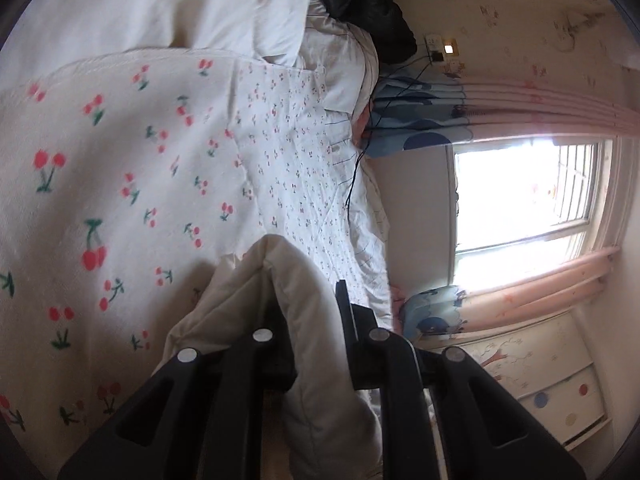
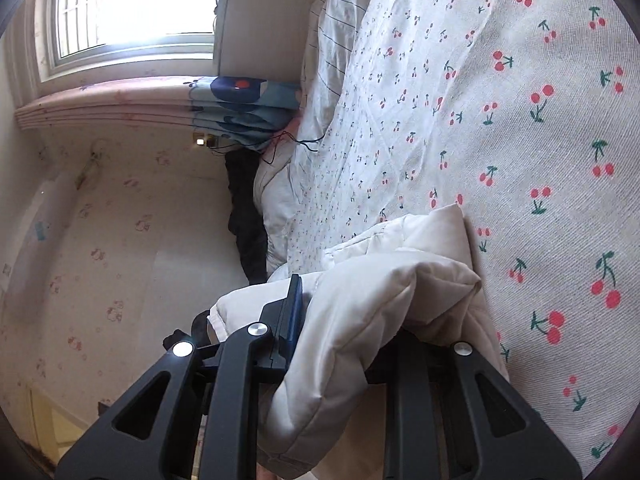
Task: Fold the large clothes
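Left wrist view first: the left gripper (image 1: 308, 312) has its two black fingers pinching a thick fold of the cream padded garment (image 1: 280, 300), which bulges up between them and hangs down toward the camera. Beyond it lies the bed, covered by a cherry-print blanket (image 1: 100, 160) with big red cherries, and next to that a white sheet with a finer cherry pattern (image 1: 288, 140). A plain white pillow (image 1: 180, 4) sits at the far end, with a black piece of clothing (image 1: 368, 4) piled just beside it. A thin dark cable (image 1: 356, 172) trails over the edge of the sheet. Further off there is a bright window (image 1: 520, 192), framed by pink curtains (image 1: 540, 108) with blue cartoon panels, and a white drawer unit (image 1: 560, 392) with coloured dots stands below.

From the right wrist view, the right gripper (image 2: 348, 320) is likewise clamped on the padded garment (image 2: 380, 300): one finger with a blue pad presses against the puffy cloth, while the other finger is buried under the fabric. The garment is bunched in a heap around the fingers, its far end resting on the cherry-print blanket (image 2: 540, 140), close to where that meets the finer-patterned sheet (image 2: 380, 100). The window (image 2: 136, 0) and curtain (image 2: 120, 96) show at the far side, above a wall (image 2: 100, 220) papered with small pink motifs
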The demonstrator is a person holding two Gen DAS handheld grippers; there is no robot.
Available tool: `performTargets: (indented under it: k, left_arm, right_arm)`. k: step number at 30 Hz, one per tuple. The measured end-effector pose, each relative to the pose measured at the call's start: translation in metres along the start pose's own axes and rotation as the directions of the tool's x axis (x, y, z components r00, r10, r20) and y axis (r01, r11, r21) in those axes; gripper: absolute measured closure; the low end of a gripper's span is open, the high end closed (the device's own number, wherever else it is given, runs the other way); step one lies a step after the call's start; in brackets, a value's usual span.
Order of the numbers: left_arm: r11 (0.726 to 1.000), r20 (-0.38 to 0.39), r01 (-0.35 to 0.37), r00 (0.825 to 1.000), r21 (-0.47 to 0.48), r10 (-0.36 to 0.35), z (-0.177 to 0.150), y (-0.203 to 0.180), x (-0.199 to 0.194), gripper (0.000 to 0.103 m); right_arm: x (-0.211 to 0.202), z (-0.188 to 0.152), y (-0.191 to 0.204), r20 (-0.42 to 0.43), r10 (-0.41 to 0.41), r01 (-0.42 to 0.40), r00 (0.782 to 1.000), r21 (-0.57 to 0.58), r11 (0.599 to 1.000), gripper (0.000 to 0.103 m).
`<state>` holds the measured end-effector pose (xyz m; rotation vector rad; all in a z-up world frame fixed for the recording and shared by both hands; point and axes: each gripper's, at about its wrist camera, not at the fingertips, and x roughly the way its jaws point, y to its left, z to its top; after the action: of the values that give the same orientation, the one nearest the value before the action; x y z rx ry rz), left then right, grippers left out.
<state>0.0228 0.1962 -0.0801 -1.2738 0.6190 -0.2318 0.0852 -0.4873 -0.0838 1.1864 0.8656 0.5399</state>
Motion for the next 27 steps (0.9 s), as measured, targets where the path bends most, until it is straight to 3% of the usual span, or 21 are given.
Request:
performTargets:
  k: [7,11,15,18,20,22,24,25,27]
  left_arm:
    - [0.996,0.001,-0.087,0.996,0.026,0.087,0.005,-0.011,0.020,0.087]
    - [0.999,0.057,-0.048,0.997,0.001,0.048,0.007,-0.016,0.017,0.087]
    - [0.998,0.095,-0.055,0.994,0.032,0.052,0.006,-0.030,0.015,0.087]
    - [0.997,0.130,0.000,0.992,0.076,-0.010,0.003,-0.047,0.008,0.087]
    - [0.993,0.152,-0.011,0.988,0.114,-0.007,0.004,-0.056,0.005,0.087]
    - [0.992,0.141,-0.074,0.988,0.100,0.059,0.007,-0.051,0.013,0.080]
    - [0.990,0.060,-0.141,0.988,0.021,0.140,0.011,-0.030,0.032,0.045]
    - [0.986,0.029,-0.166,0.986,-0.014,0.167,0.013,-0.019,0.038,0.046]
    - [0.987,0.013,-0.159,0.987,-0.034,0.159,0.015,-0.013,0.040,0.045]
  right_arm:
    - [0.012,0.012,0.004,-0.016,-0.110,0.110,0.994,0.001,0.994,0.083]
    - [0.013,0.014,0.011,0.042,-0.073,0.073,0.996,0.014,0.997,0.083]
    - [0.010,0.010,0.007,0.111,0.040,-0.051,0.993,0.092,0.995,0.080]
    - [0.007,0.010,0.031,0.136,0.104,-0.107,0.985,0.016,0.994,0.080]
    - [0.010,0.014,0.042,0.143,0.108,-0.106,0.984,-0.022,0.994,0.080]
    - [0.026,0.023,0.035,0.111,0.013,-0.011,0.994,-0.013,1.000,0.080]
    - [0.041,0.028,0.014,0.060,-0.074,0.072,0.995,0.047,0.996,0.074]
    - [0.050,0.030,-0.002,0.021,-0.105,0.103,0.994,0.095,0.990,0.074]
    - [0.049,0.031,-0.005,0.015,-0.080,0.078,0.997,0.110,0.991,0.073]
